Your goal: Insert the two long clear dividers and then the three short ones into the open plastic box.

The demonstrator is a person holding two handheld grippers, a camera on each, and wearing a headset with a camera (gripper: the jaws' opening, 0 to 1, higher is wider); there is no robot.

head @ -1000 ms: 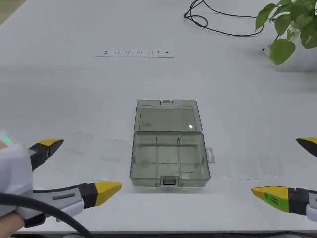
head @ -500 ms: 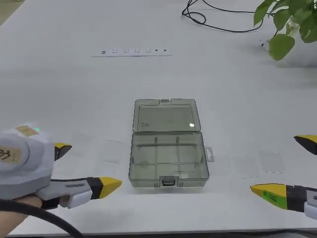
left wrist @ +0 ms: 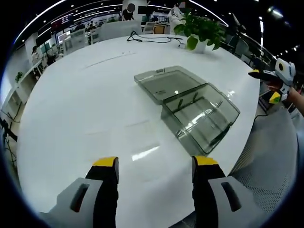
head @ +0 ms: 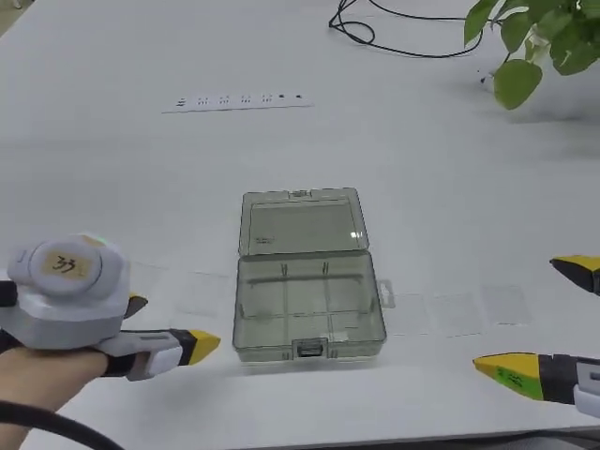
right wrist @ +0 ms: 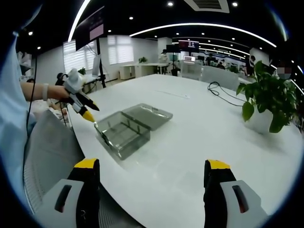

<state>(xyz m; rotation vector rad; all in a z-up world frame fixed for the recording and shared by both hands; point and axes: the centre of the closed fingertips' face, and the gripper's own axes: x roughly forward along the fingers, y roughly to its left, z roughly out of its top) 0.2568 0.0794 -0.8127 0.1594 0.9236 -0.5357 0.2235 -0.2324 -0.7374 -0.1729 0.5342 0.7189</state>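
1 box — 2 claws (L+R, agape)

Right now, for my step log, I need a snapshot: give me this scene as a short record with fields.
box: open plastic box, lid flat on the table
left gripper: open, empty, left of box
right gripper: open, empty, right of box
dividers: faint clear pieces on table beside box

L hand-held gripper: white-grey body, round cap marked 33, black cable, yellow tips. R hand-held gripper: yellow tips, green marks. Pale blue clothes.
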